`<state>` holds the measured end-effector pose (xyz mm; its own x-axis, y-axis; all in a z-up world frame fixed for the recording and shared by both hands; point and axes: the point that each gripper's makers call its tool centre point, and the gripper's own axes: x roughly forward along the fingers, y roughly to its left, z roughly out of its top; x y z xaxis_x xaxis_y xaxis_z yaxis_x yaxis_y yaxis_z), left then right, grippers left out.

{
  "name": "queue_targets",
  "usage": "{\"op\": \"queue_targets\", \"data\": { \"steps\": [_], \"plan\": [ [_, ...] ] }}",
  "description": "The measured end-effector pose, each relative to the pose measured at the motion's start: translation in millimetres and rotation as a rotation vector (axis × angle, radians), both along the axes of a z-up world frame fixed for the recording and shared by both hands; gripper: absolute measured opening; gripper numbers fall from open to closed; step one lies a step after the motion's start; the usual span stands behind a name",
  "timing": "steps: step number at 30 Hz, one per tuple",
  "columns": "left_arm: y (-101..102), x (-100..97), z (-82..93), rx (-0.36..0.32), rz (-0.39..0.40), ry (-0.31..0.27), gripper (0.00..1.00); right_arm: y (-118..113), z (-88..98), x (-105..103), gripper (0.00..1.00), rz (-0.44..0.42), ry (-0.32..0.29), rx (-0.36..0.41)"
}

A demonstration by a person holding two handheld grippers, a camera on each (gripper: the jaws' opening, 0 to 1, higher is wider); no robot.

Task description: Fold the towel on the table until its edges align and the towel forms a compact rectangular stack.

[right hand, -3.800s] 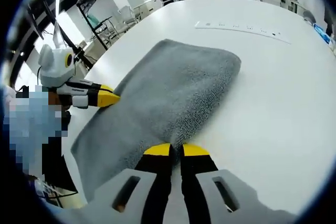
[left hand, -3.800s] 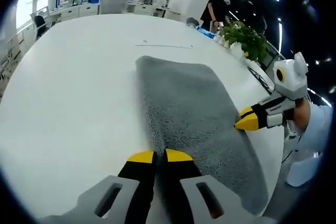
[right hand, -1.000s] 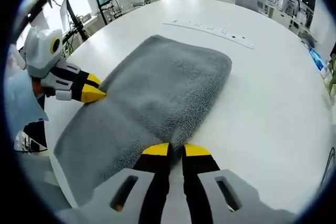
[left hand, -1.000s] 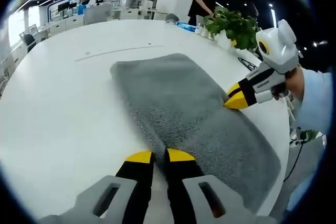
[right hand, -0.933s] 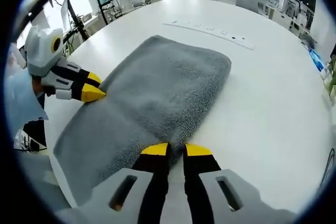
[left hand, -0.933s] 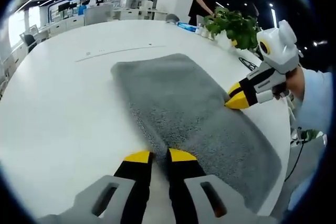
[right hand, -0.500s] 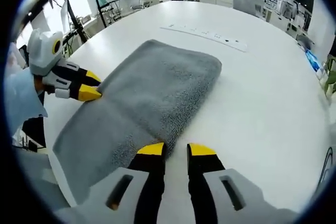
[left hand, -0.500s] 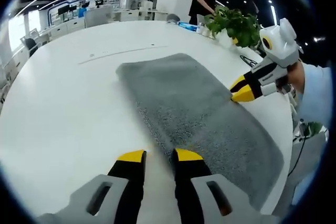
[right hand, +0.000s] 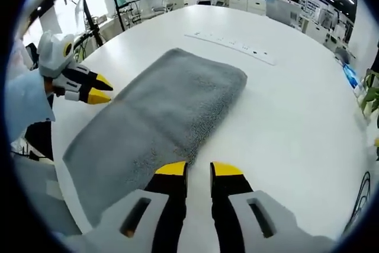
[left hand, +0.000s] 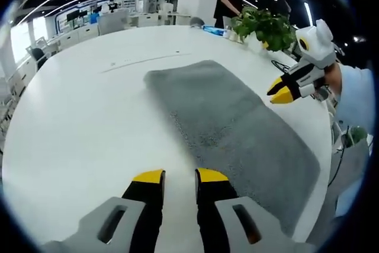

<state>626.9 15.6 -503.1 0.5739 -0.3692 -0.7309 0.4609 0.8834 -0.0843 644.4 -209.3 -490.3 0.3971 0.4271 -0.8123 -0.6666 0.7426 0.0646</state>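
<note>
Holding both tools just off the towel (left hand: 231,122), I have the left gripper (left hand: 179,176) spread apart and empty at one long edge and the right gripper (right hand: 199,169) likewise parted and empty at the opposite one. That placement suits me, I judge, for pinching both sides at once for another fold. The towel lies flat as a long grey strip near the table (left hand: 77,122) edge (already narrowed, by its thick look). My left gripper view takes in a potted plant (left hand: 265,26) and a standing person (left hand: 232,1); my right gripper view instead shows a power strip (right hand: 231,45) beyond the towel.
</note>
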Motion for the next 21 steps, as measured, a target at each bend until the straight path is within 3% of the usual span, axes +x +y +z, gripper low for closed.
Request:
{"op": "queue_targets", "data": {
  "steps": [5,8,9,14,16,17,21],
  "plan": [
    [1.7,-12.8,12.8,-0.005,-0.015,-0.033,0.21,-0.4,0.0,-4.1,0.14,0.021,0.001,0.011],
    [7.9,-8.4,12.2,-0.014,-0.026,-0.050,0.21,-3.1,-1.0,-3.7,0.15,0.030,-0.001,0.013],
    [10.4,-8.2,11.5,-0.011,-0.025,-0.049,0.22,-2.9,3.6,-15.3,0.15,0.031,-0.001,0.012],
    [6.2,-20.1,15.4,-0.007,-0.039,-0.049,0.24,-6.9,2.1,-17.9,0.16,0.035,0.002,0.020],
    [6.6,-24.4,16.4,-0.020,-0.040,-0.045,0.24,-6.5,8.1,-33.0,0.16,0.037,0.001,0.024],
    [6.2,-26.2,16.6,-0.024,-0.042,-0.043,0.25,-7.6,4.6,-26.2,0.17,0.042,0.003,0.029],
    [1.8,-35.3,15.1,-0.030,-0.088,-0.036,0.26,-7.2,5.5,-34.9,0.18,0.058,0.009,0.032]
  ]
}}
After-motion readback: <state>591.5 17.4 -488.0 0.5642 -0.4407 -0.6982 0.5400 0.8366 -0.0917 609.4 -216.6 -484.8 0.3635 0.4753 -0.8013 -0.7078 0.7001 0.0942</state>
